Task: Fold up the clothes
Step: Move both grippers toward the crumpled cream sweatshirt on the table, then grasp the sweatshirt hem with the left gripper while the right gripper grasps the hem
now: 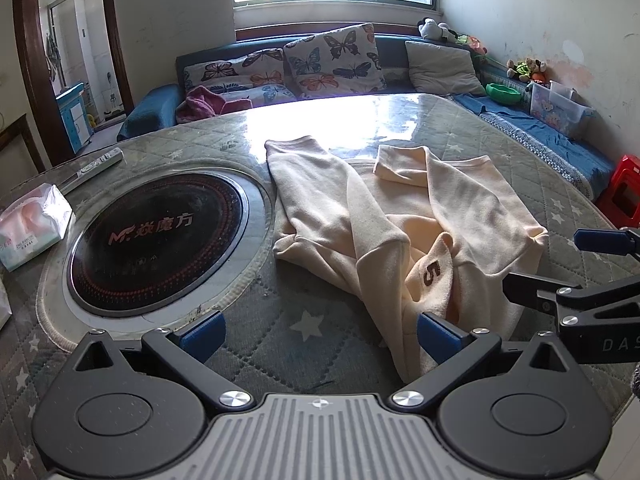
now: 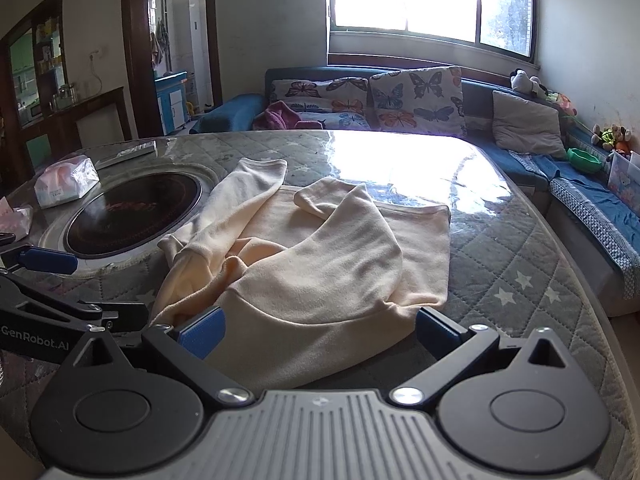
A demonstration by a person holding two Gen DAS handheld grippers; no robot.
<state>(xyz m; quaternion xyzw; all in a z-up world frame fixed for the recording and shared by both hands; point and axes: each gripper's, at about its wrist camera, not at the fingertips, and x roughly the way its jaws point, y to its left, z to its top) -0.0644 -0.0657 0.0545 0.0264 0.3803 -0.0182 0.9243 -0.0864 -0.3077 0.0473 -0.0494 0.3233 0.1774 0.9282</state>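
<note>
While both pairs of tongs stand spread wide with nothing between them, the cream sweatshirt [image 1: 384, 216] lies crumpled on the quilted table [image 1: 280, 332], just right of the round cooktop [image 1: 156, 236]. The left tongs [image 1: 320, 332] sit near its collar, marked 5; the right tongs [image 2: 320, 330] hover over its hem. A tissue pack [image 1: 32, 224] rests beside the cooktop.

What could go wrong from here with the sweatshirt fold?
1. Both sleeves lie loosely crossed over the cream sweatshirt; grabbing the hem may drag them along and bunch the fold.
2. The left sleeve lies beside the round cooktop; a pull could slide fabric onto it.
3. The left gripper and right gripper, both open, sit close together, so they may collide.
</note>
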